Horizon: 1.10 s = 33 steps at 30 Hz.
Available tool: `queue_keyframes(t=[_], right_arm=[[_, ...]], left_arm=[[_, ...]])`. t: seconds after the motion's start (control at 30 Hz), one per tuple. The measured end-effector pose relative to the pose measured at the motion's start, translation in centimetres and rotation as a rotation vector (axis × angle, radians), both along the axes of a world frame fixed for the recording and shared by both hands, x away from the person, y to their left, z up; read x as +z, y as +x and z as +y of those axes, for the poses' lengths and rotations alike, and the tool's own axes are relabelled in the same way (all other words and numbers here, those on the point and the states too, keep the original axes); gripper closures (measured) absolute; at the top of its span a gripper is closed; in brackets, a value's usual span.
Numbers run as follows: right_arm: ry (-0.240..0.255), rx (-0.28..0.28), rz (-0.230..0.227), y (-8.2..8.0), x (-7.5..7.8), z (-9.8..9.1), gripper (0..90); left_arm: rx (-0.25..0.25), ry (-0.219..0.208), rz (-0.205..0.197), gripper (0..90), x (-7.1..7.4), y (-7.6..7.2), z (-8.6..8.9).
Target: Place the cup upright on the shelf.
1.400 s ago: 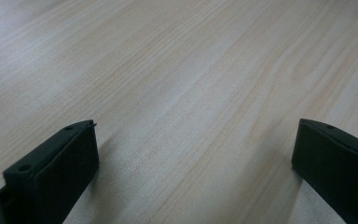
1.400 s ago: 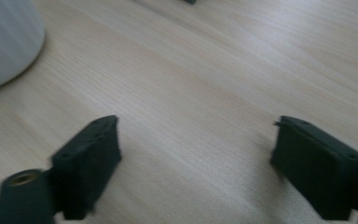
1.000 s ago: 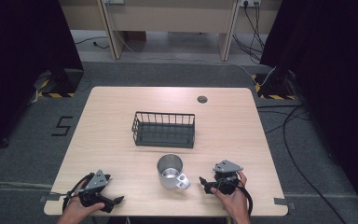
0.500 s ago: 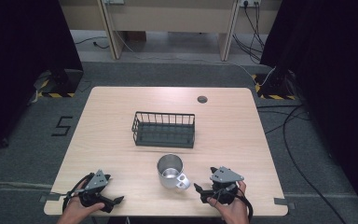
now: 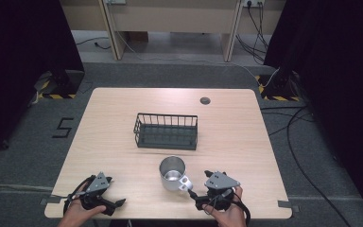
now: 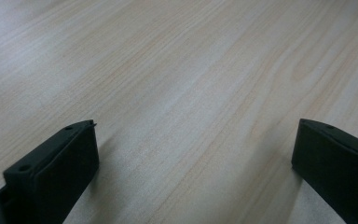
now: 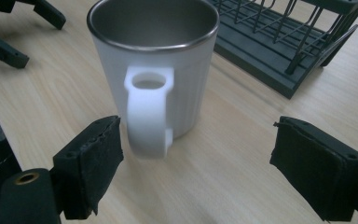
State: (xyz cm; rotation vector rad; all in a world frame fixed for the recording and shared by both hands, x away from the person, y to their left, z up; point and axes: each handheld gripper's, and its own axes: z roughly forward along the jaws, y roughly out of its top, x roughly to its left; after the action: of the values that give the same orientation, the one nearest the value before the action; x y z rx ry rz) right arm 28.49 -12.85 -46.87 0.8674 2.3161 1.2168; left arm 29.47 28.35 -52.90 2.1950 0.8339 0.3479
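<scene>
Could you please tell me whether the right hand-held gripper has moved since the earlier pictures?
Yes. In the high view the right hand-held gripper has drawn back toward the table's near edge, away from the basket; its jaws, just opening, stand at the mug's handle.

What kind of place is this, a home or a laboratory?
Most likely a lab or recording room, not a home. A bare wooden table stands on grey carpet, dark curtains hang at both sides, cables trail over the floor, and a number 5 is marked beside the table.

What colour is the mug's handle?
White, matching the ribbed outer wall of the mug; its handle shows best in the right gripper view.
</scene>
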Motion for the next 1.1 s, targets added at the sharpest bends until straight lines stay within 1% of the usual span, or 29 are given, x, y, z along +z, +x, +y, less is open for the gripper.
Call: queue_keyframes(t=[0.17,0.27,0.37,0.47,0.57,0.73,0.87,1.1], right_arm=[[0.000,-0.001,-0.003,0.5,-0.2,0.6,16.6],[0.000,-0.013,0.000,0.9,-0.5,0.7,16.7],[-0.008,-0.039,-0.009,1.3,-0.5,0.3,17.8],[-0.010,-0.050,-0.016,1.5,-0.5,0.1,18.1],[-0.010,-0.069,-0.025,2.1,-0.5,-0.2,18.3],[-0.003,-0.083,-0.025,2.6,-0.6,-0.5,18.5],[0.006,-0.099,-0.022,3.4,-0.8,-0.8,18.8],[0.013,-0.115,-0.021,3.9,-0.9,-1.1,19.4]], left_arm=[[0.000,0.000,0.000,0.0,0.0,0.0,0.0],[0.000,0.000,0.000,0.0,0.0,0.0,0.0],[0.000,0.000,0.000,0.0,0.0,0.0,0.0],[0.000,0.000,0.000,0.0,0.0,0.0,0.0],[0.000,0.000,0.000,0.0,0.0,0.0,0.0],[0.000,0.000,0.000,0.0,0.0,0.0,0.0],[0.000,0.000,0.000,0.0,0.0,0.0,0.0],[0.000,0.000,0.000,0.0,0.0,0.0,0.0]])
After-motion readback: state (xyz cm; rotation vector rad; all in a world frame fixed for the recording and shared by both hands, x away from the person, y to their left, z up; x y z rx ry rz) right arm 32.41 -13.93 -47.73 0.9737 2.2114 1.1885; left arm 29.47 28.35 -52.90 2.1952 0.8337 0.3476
